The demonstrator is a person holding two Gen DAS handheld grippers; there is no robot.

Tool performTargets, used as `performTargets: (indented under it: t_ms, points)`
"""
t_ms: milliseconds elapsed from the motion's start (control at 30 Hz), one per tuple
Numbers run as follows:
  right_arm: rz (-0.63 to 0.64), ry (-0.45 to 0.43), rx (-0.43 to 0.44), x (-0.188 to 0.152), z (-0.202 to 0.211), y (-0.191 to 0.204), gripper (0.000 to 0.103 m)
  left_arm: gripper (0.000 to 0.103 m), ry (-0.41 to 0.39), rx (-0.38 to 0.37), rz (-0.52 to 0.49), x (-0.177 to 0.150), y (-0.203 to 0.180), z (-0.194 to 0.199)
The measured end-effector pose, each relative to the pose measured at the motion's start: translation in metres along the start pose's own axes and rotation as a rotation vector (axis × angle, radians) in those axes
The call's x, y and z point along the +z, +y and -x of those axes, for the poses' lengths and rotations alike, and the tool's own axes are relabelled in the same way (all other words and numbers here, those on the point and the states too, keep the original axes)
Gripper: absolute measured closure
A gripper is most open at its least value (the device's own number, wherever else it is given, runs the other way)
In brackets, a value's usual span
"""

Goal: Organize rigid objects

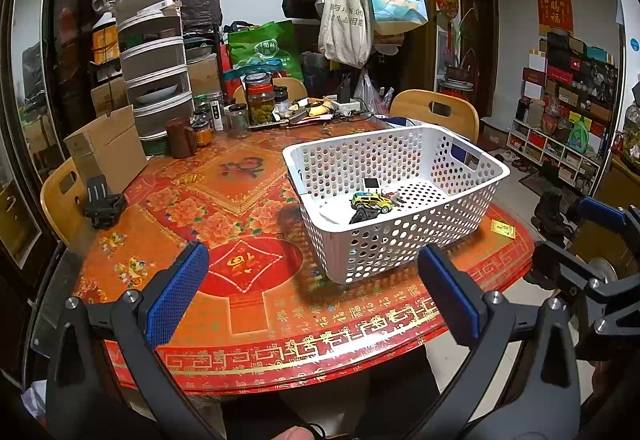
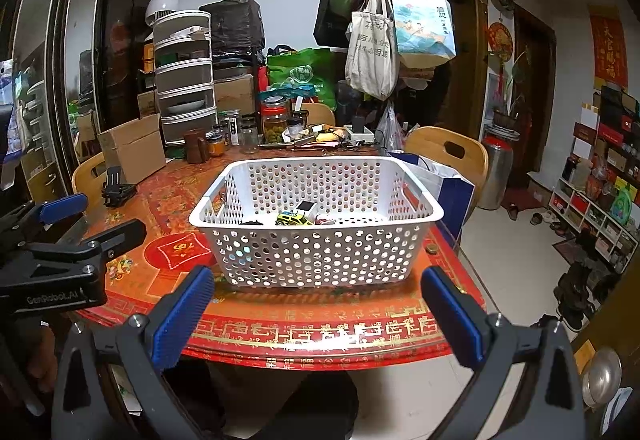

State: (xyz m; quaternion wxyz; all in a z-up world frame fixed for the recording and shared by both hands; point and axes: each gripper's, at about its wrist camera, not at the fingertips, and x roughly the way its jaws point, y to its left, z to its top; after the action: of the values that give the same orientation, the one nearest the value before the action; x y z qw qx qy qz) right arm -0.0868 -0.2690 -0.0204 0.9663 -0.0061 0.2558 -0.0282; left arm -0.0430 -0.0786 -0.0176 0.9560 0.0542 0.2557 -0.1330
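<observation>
A white perforated basket (image 1: 400, 240) stands on the red patterned table (image 1: 224, 208); it also shows in the right wrist view (image 2: 316, 260). Inside lie a yellow toy car (image 1: 371, 201) (image 2: 294, 219), a small white square item (image 1: 370, 184) (image 2: 306, 207), a black object (image 1: 362, 216) and a small red-white item (image 2: 324, 219). My left gripper (image 1: 312, 292) is open and empty, held near the table's front edge, left of the basket. My right gripper (image 2: 316, 316) is open and empty, in front of the basket. The left gripper appears in the right wrist view (image 2: 68, 236).
A black clip stand (image 1: 102, 204) and a cardboard box (image 1: 108, 148) sit at the table's left. Jars (image 1: 260, 100), a brown mug (image 1: 180, 138) and clutter line the far edge. A small yellow packet (image 1: 503, 229) lies right of the basket. Wooden chairs (image 1: 436, 112) surround the table.
</observation>
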Motion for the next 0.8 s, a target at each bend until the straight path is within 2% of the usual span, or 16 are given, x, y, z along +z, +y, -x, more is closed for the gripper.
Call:
performTargets:
  t_ms: [800]
  points:
    - [0.014, 0.002, 0.004, -0.0014, 0.0004, 0.0024, 0.000, 0.000, 0.015, 0.003, 0.002, -0.0025, -0.0076, -0.0073]
